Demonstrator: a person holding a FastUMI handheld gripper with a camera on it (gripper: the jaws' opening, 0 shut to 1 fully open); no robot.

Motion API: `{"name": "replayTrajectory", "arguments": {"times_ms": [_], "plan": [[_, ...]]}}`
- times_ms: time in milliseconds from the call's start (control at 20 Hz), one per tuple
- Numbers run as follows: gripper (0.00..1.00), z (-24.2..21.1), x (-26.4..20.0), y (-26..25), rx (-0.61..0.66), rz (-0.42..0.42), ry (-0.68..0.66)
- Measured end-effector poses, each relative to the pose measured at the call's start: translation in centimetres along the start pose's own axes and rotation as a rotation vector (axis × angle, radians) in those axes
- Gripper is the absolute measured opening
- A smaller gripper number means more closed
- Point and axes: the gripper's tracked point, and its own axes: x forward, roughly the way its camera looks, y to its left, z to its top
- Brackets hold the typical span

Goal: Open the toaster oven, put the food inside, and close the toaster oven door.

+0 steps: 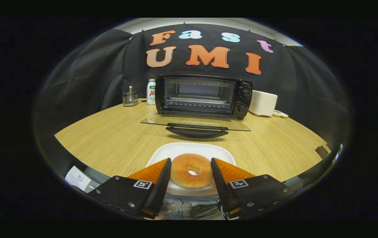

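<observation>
A sugared donut (pixel 191 170) lies on a white plate (pixel 189 149) near the table's front edge. My gripper (pixel 190 161) is down at the plate, with one finger touching each side of the donut, so it is shut on the donut, which rests on the plate. Beyond the plate stands the black toaster oven (pixel 204 96) with two knobs on its right side. Its glass door (pixel 195 122) is folded down flat toward me, with the dark handle at its front edge. A wire rack shows inside the oven's open cavity.
Left of the oven stand a small metal holder (pixel 130 98) and a white bottle (pixel 151 92). A white appliance (pixel 263 103) sits to the oven's right. The wooden table (pixel 109 132) spreads between the plate and the door. A paper box (pixel 77 178) lies below the table's near-left edge.
</observation>
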Motion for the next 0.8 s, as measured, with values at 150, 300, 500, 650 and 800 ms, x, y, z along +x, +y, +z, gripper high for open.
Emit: {"name": "replayTrajectory", "arguments": {"times_ms": [150, 300, 500, 650, 800], "plan": [[0.60, 0.2, -0.1, 0.2, 0.041, 0.026, 0.005], [0.52, 1.1, -0.4, 0.3, 0.070, 0.040, -0.010], [0.45, 2.6, -0.5, -0.1, 0.074, 0.038, -0.035], [0.45, 4.0, -0.2, -0.2, 0.103, 0.041, -0.050], [0.44, 6.2, 0.3, -0.2, 0.184, 0.064, -0.072]]}}
